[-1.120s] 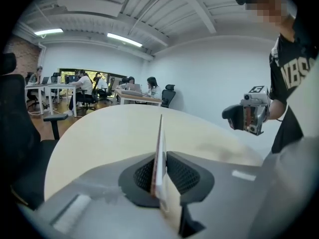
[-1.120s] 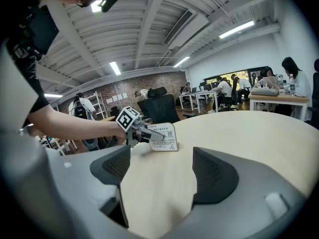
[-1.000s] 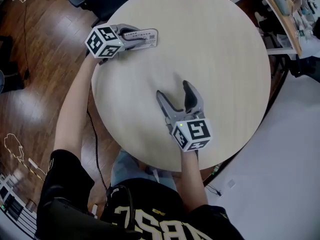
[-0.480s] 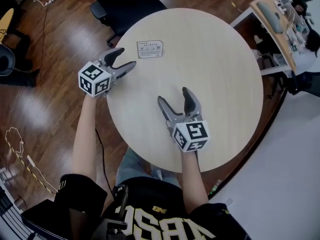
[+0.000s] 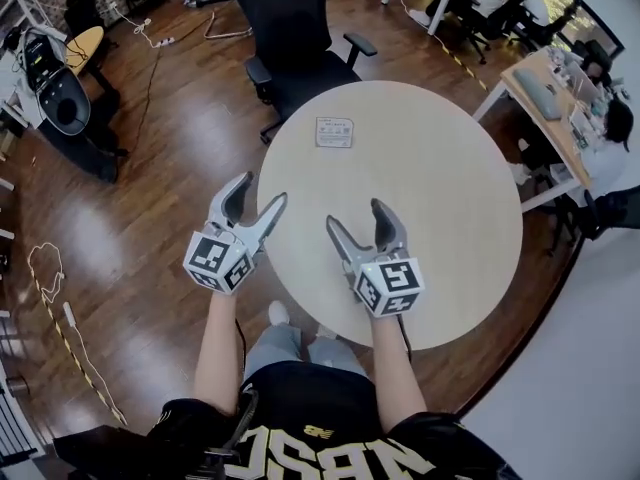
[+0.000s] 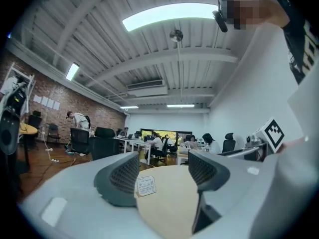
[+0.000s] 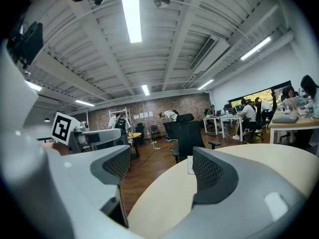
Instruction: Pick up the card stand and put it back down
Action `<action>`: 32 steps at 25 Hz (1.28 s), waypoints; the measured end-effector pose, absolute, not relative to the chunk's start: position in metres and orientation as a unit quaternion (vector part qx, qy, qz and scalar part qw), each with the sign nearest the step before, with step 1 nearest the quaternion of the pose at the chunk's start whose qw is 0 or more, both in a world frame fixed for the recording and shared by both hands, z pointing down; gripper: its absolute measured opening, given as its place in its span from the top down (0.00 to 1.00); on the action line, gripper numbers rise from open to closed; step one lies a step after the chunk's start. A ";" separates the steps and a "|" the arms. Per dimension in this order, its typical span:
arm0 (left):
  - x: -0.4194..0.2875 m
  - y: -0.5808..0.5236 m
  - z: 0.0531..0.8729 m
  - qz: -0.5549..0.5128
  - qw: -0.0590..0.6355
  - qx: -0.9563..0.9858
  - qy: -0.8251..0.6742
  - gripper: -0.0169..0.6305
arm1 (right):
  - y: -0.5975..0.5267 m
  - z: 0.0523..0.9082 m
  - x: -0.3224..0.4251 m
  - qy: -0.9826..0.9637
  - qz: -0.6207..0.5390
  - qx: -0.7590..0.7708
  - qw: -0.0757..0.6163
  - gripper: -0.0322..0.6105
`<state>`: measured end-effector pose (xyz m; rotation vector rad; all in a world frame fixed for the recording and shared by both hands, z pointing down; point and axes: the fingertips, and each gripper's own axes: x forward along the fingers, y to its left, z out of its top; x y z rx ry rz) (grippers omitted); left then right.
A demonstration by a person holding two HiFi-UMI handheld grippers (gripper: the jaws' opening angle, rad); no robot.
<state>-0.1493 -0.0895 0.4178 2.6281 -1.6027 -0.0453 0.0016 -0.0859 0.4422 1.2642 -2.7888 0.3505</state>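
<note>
The grey left gripper (image 5: 262,190) has drawn back to the lower left, jaws wide and empty. The grey right gripper (image 5: 355,214) at centre is also wide and empty. The small white card stand (image 5: 334,132) sits at top centre, on the round pale wooden table (image 5: 450,198).

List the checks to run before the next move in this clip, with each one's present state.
1. Small white printed card stand sits on the round light-wood table, touched by neither claw: ok.
2. Card stand fully on the table, though near its far edge: ok.
3. Left claw open, nothing between its pads: ok.
4. Right claw open and empty: ok.
5. Tabletop between the claws and the card stand bare: ok.
6. Card stand within easy reach from here: cannot tell.
</note>
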 end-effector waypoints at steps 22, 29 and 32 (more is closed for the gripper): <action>-0.149 0.069 0.352 -0.039 -0.048 0.835 -0.547 0.44 | 0.048 0.346 0.016 -0.860 -0.005 0.510 0.004 0.35; -0.122 0.080 0.340 -0.027 -0.055 0.817 -0.573 0.44 | 0.056 0.339 0.045 -0.856 -0.004 0.516 0.007 0.36; -0.118 0.085 0.342 -0.015 -0.050 0.813 -0.580 0.45 | 0.062 0.338 0.058 -0.852 0.001 0.524 -0.002 0.36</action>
